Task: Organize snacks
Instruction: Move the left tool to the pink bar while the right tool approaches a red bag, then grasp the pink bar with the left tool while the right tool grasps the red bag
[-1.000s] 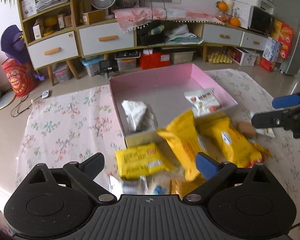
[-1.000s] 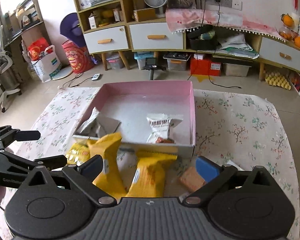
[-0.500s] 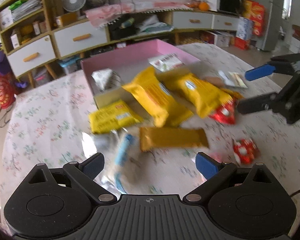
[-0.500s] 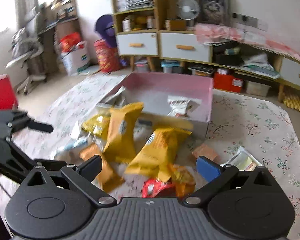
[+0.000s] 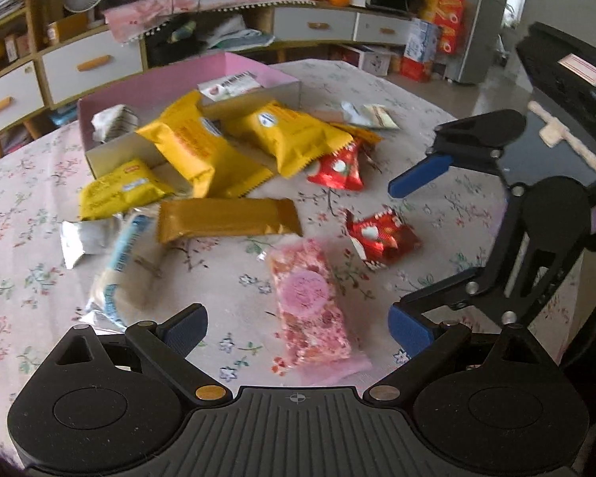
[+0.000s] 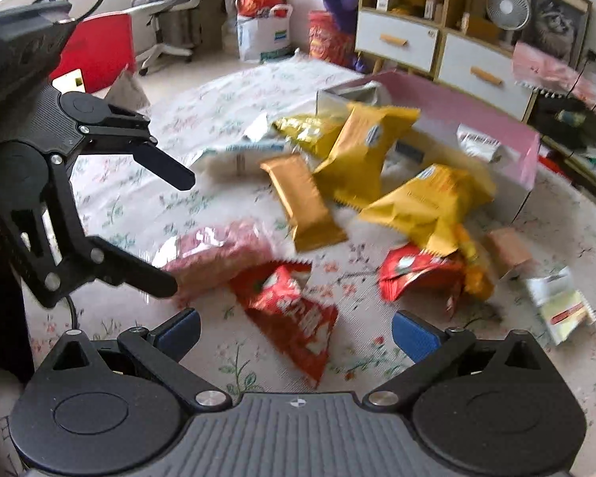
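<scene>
Loads of snacks on our worktop (image 5: 28, 183): left view has the left gripper (image 5: 294, 324) wide open over a pink packet (image 5: 308, 298), pink box (image 5: 147, 83) behind. Right view, our right gripper (image 6: 294, 332) gapes empty over a red packet (image 6: 294, 314).

Soft daylight, fisheye bending at edges, slight motion blur throughout.
</scene>
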`<act>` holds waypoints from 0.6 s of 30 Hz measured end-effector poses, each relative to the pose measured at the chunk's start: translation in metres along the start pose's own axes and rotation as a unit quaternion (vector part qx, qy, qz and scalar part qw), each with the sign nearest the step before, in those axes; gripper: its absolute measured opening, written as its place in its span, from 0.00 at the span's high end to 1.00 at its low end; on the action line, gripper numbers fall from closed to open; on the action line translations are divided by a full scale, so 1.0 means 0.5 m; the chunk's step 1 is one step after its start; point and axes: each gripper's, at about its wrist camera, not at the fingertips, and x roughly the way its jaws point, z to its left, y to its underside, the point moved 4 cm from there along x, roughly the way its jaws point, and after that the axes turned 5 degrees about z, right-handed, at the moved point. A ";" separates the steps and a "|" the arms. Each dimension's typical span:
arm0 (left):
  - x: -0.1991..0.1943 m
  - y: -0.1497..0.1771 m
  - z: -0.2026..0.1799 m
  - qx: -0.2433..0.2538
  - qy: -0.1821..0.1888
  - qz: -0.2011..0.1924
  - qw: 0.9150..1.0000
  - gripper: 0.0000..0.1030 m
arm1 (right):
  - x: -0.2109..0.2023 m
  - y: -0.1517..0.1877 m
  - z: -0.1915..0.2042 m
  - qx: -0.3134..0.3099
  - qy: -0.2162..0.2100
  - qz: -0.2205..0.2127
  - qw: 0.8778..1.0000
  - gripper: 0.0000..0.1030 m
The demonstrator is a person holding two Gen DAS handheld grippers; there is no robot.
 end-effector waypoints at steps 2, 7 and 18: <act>0.008 0.005 -0.004 -0.001 0.001 0.003 1.000 0.06 | 0.011 0.004 -0.004 0.005 0.001 0.011 1.000 0.16; 0.023 0.013 -0.001 -0.013 0.002 0.009 1.000 0.10 | 0.021 0.015 -0.016 0.018 -0.003 0.002 1.000 0.16; 0.017 0.005 -0.005 -0.001 -0.006 0.002 1.000 0.48 | 0.029 0.001 -0.020 0.015 0.003 0.010 1.000 0.18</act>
